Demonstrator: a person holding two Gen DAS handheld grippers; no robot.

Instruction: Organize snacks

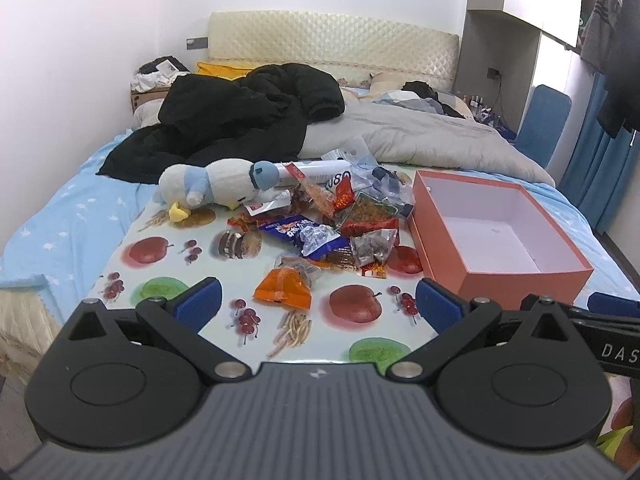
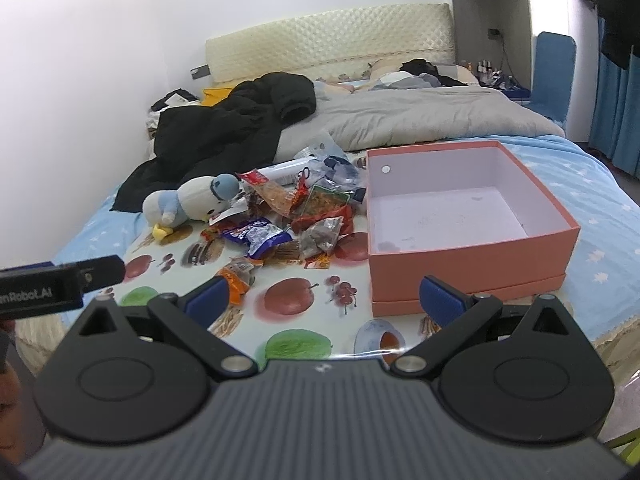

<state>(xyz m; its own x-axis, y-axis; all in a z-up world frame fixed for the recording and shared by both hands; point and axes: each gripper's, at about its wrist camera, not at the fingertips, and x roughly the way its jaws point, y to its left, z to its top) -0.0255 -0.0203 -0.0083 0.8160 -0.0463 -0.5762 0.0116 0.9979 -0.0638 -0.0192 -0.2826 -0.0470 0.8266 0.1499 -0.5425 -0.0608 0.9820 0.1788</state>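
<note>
Left tool [image 1: 318, 300] wide apart, snack pile [image 1: 320, 224] ahead, orange box [image 1: 496, 232] right.

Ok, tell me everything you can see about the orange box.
The orange box is a rectangular, cardboard-looking carton with salmon-orange outer walls and a pale white-lilac lining. It is open, upright and holds nothing. In the right wrist view it seems nested in its lid. It stands on the fruit-print board, right of the snack pile.
</note>
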